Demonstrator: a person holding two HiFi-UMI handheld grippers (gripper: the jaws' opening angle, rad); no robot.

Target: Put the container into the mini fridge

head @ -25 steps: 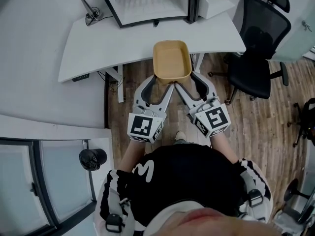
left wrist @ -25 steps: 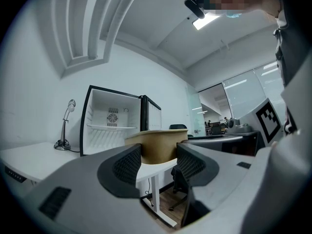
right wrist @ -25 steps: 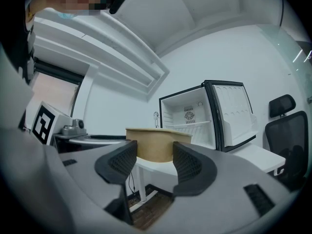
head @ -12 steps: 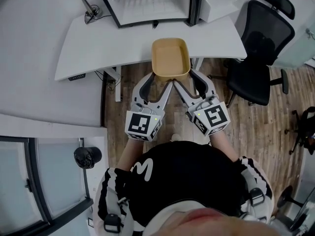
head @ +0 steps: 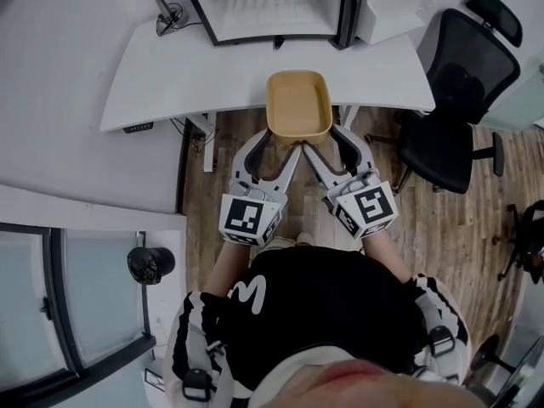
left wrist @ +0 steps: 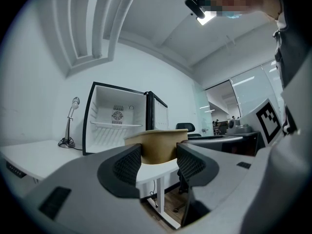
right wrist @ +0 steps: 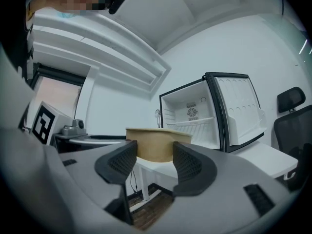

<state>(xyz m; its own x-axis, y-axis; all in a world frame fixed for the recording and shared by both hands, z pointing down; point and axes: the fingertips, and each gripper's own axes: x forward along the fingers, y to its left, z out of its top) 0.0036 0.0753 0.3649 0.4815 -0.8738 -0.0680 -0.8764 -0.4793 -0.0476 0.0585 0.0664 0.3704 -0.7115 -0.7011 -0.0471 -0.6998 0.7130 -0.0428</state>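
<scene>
A tan, empty, tub-shaped container [head: 299,104] hangs over the front edge of the white desk [head: 170,75], held at its near end from both sides. My left gripper [head: 276,145] is shut on its near left corner, my right gripper [head: 321,145] on its near right corner. In the left gripper view the container [left wrist: 157,144] fills the gap between the left gripper's [left wrist: 159,161] padded jaws. The right gripper view shows the container [right wrist: 156,144] the same way in the right gripper [right wrist: 155,162]. The mini fridge [head: 268,7] stands open on the desk beyond it, with its wire shelf showing.
The fridge door [right wrist: 242,112] is swung out to the right. A microphone stand [head: 163,7] sits on the desk left of the fridge. A black office chair [head: 463,83] stands on the wooden floor to the right. At the lower left are a glass partition and a dark round object [head: 150,264].
The head view has shifted a little relative to the desk and chair. Both grippers keep their hold, and the container stays at the desk's front edge.
</scene>
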